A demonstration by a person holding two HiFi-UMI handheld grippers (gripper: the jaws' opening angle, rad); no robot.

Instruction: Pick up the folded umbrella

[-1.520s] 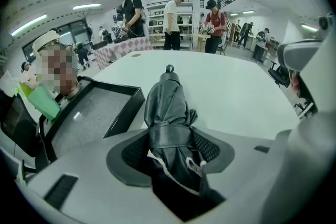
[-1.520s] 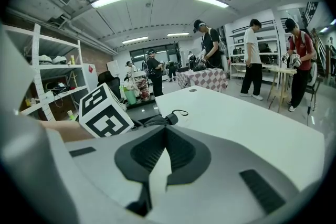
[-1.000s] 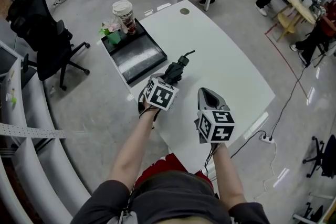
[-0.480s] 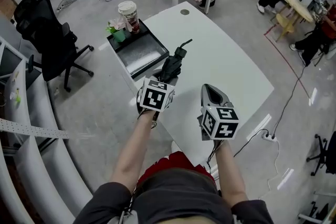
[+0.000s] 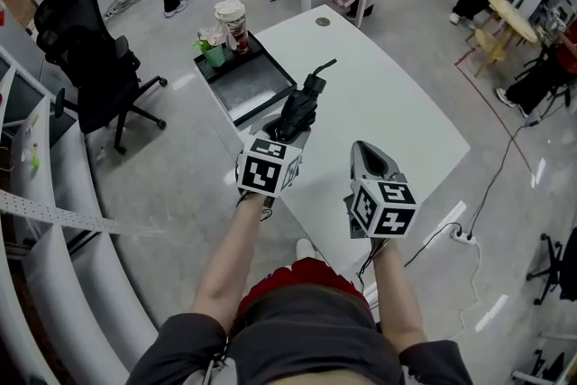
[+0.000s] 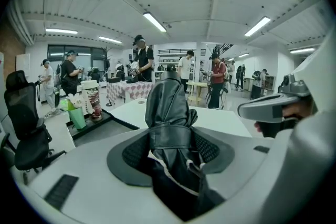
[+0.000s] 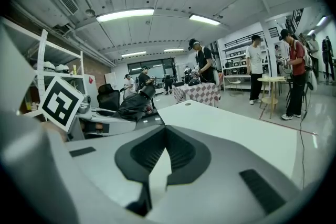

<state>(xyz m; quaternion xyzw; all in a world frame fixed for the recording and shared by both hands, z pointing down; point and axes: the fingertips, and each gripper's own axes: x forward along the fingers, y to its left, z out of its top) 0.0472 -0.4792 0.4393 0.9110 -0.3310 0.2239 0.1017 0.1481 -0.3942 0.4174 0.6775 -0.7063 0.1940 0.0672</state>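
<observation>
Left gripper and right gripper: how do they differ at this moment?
The left gripper is clamped on the black folded umbrella; the right gripper holds nothing. The left gripper's jaws stand apart around the umbrella, while the right gripper's jaws meet at their tips. Both point away from the person, across the white table.

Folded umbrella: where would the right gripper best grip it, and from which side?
Likely the slim handle end, from the right gripper's own side: the left gripper already clamps the folded umbrella at its strapped middle, leaving that end free above the table.
</observation>
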